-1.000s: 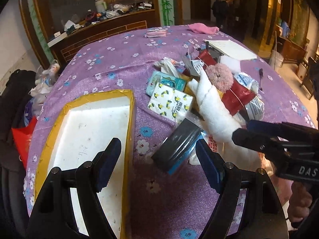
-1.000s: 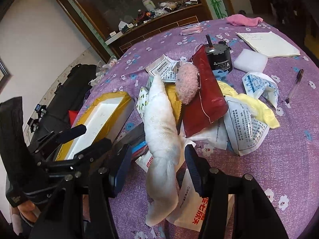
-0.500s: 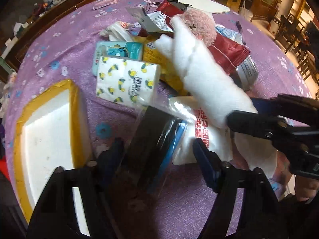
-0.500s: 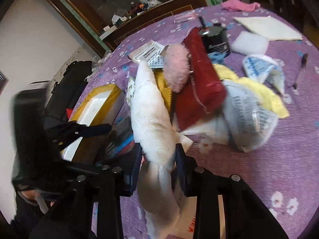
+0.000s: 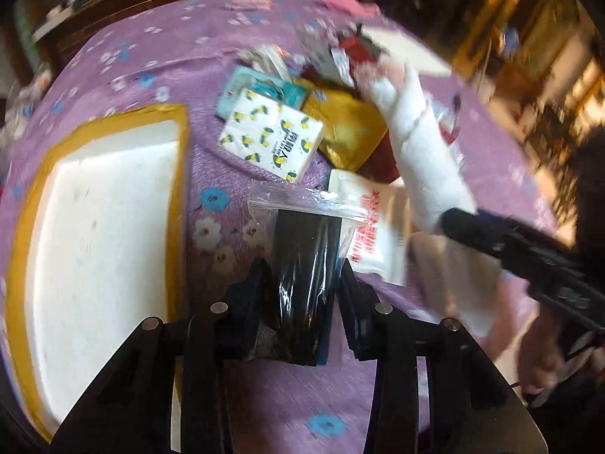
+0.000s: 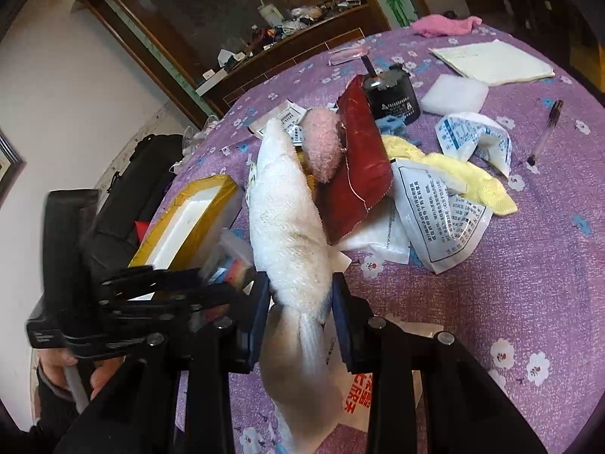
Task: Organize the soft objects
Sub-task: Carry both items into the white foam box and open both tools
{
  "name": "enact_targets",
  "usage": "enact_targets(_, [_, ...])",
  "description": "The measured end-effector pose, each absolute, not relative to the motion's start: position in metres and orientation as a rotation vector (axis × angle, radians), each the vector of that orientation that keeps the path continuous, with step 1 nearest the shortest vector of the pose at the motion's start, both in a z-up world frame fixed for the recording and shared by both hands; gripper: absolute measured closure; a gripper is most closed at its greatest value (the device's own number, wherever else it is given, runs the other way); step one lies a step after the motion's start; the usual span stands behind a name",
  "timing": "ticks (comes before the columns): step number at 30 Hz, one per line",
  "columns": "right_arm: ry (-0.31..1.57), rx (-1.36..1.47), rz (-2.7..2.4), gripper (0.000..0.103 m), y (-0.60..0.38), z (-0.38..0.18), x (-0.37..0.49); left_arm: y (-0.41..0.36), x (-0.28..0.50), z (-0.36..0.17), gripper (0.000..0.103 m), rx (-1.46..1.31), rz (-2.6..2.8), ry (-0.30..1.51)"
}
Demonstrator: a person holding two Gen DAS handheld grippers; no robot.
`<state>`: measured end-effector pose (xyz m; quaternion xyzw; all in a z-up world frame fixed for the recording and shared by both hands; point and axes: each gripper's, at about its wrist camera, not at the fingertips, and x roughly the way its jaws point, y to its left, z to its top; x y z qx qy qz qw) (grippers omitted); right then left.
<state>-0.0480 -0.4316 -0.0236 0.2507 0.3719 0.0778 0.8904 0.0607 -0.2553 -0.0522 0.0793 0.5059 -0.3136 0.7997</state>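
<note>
A black packet in a clear zip bag (image 5: 306, 242) lies on the purple flowered tablecloth (image 5: 234, 397). My left gripper (image 5: 304, 283) is closing around it, and its pads touch the packet's two sides. A long white fluffy cloth (image 6: 283, 219) rises from the pile of things; my right gripper (image 6: 300, 295) is shut on its lower part. The same white cloth (image 5: 416, 143) shows in the left wrist view, with the right gripper's finger (image 5: 487, 234) against it. Left of the packet stands a white foam box edged with yellow tape (image 5: 106, 204).
The pile holds a lemon-print tissue pack (image 5: 272, 136), a gold pouch (image 5: 351, 128), a red pouch (image 6: 359, 151), a pink fluffy ball (image 6: 321, 143), a yellow cloth (image 6: 472, 181) and printed white bags (image 6: 442, 208). Farther back are a black motor (image 6: 391, 94), a pen (image 6: 544, 132) and a pink cloth (image 6: 446, 24).
My left gripper moved over the black packet and closed onto its sides. My right gripper closed on the white cloth half a second ago and still holds it.
</note>
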Motion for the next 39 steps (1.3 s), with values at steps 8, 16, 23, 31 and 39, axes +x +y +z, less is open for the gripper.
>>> enact_targets(8, [0.729,0.552,0.318,0.072,-0.38,0.016,-0.025,-0.155,0.062,-0.001,0.067,-0.047,-0.483,0.936])
enact_targets(16, [0.865,0.532,0.401,0.072,-0.26,-0.008,0.056,-0.085,0.098,-0.053,0.067,-0.146,-0.268,1.006])
enact_targets(23, [0.965,0.261,0.315,0.073,-0.218,-0.022,0.065,-0.081,0.082,-0.069,0.067,-0.104,-0.215,1.05])
enact_targets(31, [0.979,0.166,0.351,0.073,-0.245,-0.023,0.047,-0.112,0.059,-0.068,0.067,-0.081,-0.229,1.046])
enact_targets(39, [0.946,0.122,0.335,0.07,-0.227,-0.025,0.045,-0.111,0.07,-0.073,0.067,-0.036,-0.197,1.025])
